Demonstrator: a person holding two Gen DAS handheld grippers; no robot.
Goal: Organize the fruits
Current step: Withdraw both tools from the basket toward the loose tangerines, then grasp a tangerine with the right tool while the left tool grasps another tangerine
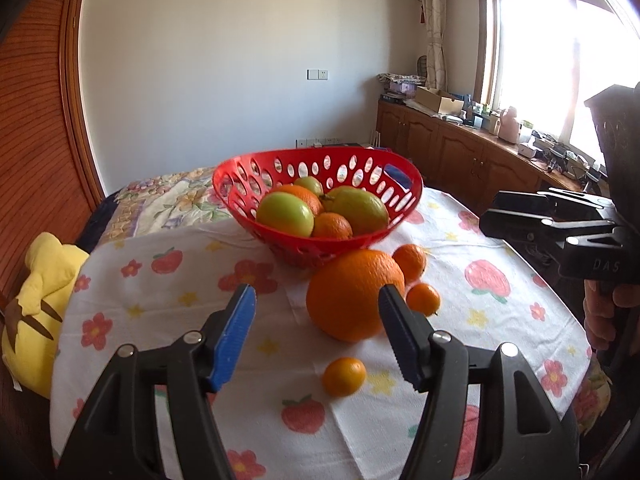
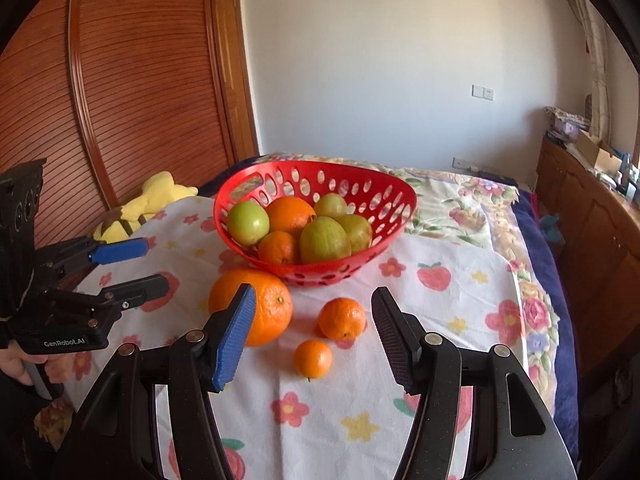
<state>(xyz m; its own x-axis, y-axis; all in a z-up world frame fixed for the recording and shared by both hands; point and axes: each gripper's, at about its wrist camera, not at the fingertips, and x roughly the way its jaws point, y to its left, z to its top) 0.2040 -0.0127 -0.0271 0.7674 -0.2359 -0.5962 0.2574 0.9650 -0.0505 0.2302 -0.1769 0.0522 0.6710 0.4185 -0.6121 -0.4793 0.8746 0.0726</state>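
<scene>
A red perforated basket (image 1: 376, 168) (image 2: 384, 188) holds green fruits and oranges. In front of it on the cloth lie a big orange (image 1: 352, 292) (image 2: 264, 304), a mid-size mandarin (image 1: 410, 260) (image 2: 343, 318) and two small ones (image 1: 423, 299) (image 1: 344, 376); the right wrist view shows one small one (image 2: 313, 359). My left gripper (image 1: 318, 336) is open, just short of the big orange. My right gripper (image 2: 314, 336) is open above the mandarins.
The table wears a white cloth (image 1: 168, 300) with strawberries and flowers. A yellow plush toy (image 1: 36, 304) lies at its left edge. A bed with a floral blanket (image 2: 460, 204) lies behind, wooden cabinets (image 1: 460, 148) under the window at right.
</scene>
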